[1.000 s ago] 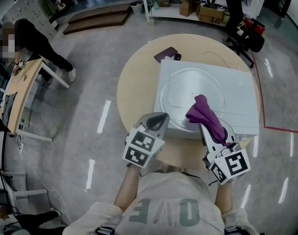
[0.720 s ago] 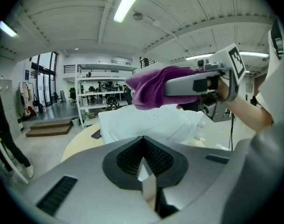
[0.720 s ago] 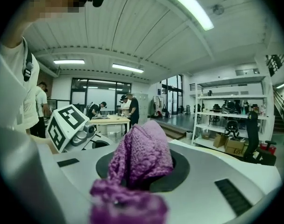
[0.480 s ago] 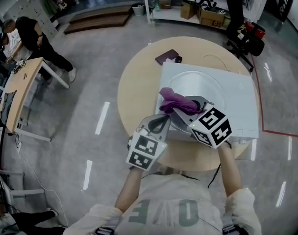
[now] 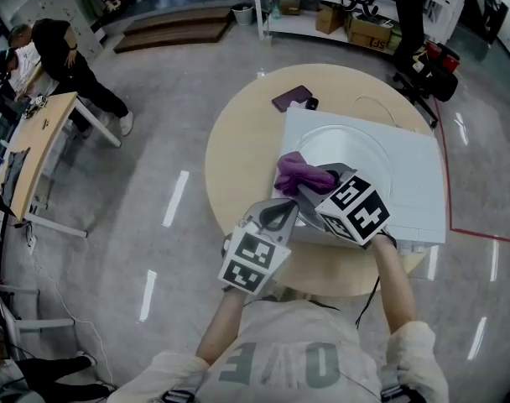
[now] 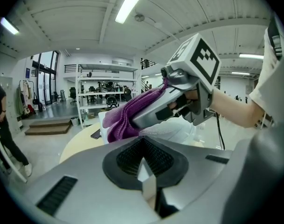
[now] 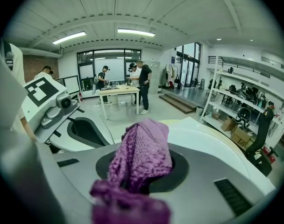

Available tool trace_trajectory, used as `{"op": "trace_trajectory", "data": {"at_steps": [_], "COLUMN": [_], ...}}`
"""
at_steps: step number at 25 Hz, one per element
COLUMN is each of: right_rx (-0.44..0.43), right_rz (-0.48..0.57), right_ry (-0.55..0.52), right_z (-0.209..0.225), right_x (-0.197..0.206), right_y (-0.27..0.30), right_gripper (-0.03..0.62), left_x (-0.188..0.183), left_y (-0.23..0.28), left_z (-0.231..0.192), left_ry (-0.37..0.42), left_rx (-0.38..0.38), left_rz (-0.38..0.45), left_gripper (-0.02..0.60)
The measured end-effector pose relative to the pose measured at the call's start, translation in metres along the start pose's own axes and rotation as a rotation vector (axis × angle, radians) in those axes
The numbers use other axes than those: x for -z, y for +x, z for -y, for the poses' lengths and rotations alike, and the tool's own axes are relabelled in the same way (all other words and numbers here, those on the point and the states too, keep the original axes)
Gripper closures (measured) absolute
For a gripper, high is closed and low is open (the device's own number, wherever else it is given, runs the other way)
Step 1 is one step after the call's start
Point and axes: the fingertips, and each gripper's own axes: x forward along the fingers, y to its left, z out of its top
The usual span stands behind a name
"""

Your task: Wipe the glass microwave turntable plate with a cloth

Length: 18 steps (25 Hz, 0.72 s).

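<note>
The glass turntable plate (image 5: pixel 349 151) lies flat on top of a white microwave (image 5: pixel 410 200) on a round wooden table (image 5: pixel 234 154). My right gripper (image 5: pixel 309 183) is shut on a purple cloth (image 5: pixel 299 173), which hangs over the plate's near-left rim. In the right gripper view the cloth (image 7: pixel 143 155) bulges out from between the jaws and hides their tips. My left gripper (image 5: pixel 282 211) hovers just off the microwave's near-left corner, below the cloth, jaws together and holding nothing. In the left gripper view my left gripper (image 6: pixel 144 164) points at the cloth (image 6: pixel 125 118).
A dark purple flat object (image 5: pixel 292 97) lies on the table behind the microwave, and a thin cable loop (image 5: pixel 374 103) lies to its right. People stand by a desk (image 5: pixel 33 141) at far left. Shelves (image 5: pixel 339 7) and a chair (image 5: pixel 423 53) stand beyond the table.
My right gripper swung the cloth from the microwave's near right edge leftward over the plate to its near-left rim. The left gripper barely moved.
</note>
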Motion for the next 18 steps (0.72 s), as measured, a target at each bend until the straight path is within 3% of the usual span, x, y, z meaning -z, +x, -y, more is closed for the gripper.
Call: {"op": "trace_trajectory", "data": {"at_steps": [18], "right_rx": [0.223], "right_rz": [-0.007], "right_ry": [0.056], "right_z": [0.084], "right_x": [-0.008], "right_y": [0.007], "right_gripper": [0.545], "left_x": [0.0], "left_y": [-0.001], "left_z": [0.001], "left_ry": [0.0], "left_rx": [-0.024], "left_rz": [0.003], "left_gripper": [0.578]}}
